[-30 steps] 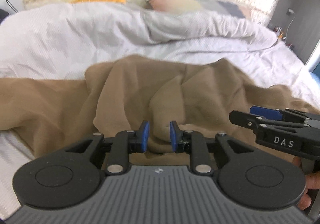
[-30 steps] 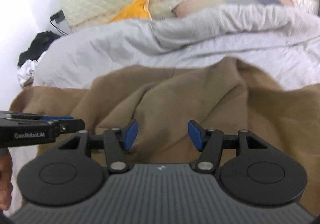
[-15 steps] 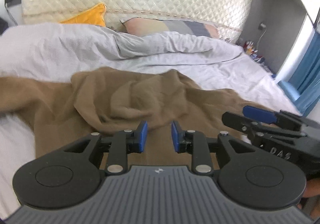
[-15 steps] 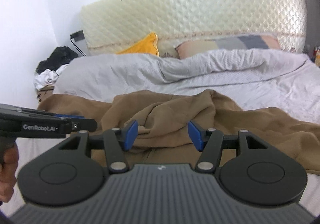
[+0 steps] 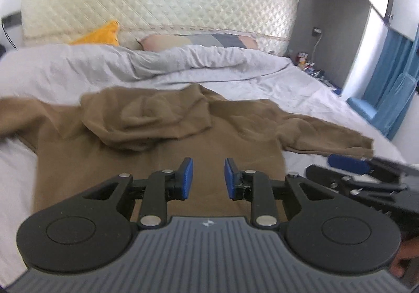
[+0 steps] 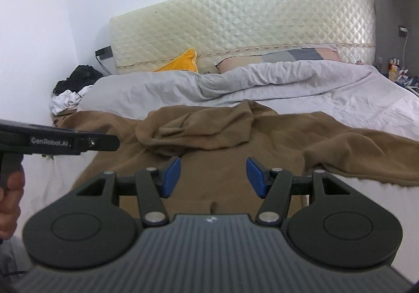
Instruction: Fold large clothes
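Hovering above the near hem of the brown hooded sweatshirt (image 5: 162, 177), the left gripper (image 5: 208, 179) has its blue pads a narrow gap apart and the right gripper (image 6: 213, 176) stands wider, neither pinching any cloth. Sweatshirt lies flat on the bed (image 6: 366, 99), hood (image 6: 199, 130) bunched at the far end, sleeves spread to either side. Beyond it: rumpled grey duvet (image 6: 235, 80), orange cushion (image 6: 180, 63), striped pillow (image 5: 199, 40), quilted headboard (image 6: 248, 28); dark clothes (image 6: 78, 78) heaped at the left wall.

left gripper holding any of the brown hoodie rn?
No: the left gripper has a clear gap between its blue pads, above the brown hoodie.
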A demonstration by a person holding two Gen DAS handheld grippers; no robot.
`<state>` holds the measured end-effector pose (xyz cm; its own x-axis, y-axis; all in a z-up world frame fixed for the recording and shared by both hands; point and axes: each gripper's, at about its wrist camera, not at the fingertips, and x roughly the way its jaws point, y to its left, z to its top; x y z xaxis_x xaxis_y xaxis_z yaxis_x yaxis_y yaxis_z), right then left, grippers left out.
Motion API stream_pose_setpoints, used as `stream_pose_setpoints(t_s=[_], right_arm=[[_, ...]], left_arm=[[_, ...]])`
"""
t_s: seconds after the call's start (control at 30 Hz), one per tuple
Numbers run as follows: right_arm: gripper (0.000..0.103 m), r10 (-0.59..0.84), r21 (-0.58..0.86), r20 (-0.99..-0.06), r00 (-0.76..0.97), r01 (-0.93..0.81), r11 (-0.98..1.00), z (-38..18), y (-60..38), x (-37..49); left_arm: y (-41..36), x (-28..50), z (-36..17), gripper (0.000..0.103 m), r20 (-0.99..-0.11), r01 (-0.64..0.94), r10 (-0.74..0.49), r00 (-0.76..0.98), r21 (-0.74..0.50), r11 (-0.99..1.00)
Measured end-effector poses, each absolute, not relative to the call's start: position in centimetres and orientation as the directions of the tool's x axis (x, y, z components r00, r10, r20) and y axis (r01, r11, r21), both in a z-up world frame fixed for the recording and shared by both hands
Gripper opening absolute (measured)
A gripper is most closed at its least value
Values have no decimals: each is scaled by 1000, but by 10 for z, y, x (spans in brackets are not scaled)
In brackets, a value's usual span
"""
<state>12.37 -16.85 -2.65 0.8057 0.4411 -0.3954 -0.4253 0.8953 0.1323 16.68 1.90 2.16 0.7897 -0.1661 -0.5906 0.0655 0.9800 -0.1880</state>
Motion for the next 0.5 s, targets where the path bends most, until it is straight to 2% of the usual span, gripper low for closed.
stream_pose_setpoints(t_s=[0.17,0.27,0.4,0.43,0.5], right_arm=[[59,399,138,-407,822,-376,916,-54,-186,113],[59,354,98,-420,835,-347,933,-62,-190,111],[59,345,151,-419,840,-311,938,-69,-198,121],[59,335,155,-421,843,-297,942,-71,-199,125],[59,308,150,-433,847,-269,951,-76,-201,135]], left_arm=[[-7,155,8,31,-547,120,-194,815,-168,978],[-12,157,-6,31,-524,121,-224,822,-224,967],[-15,164,-29,31,-529,92,-189,827,-203,975],[-14,166,-34,32,-535,96,-192,823,-203,974],[-12,170,-44,44,-539,87,-179,823,-192,977]])
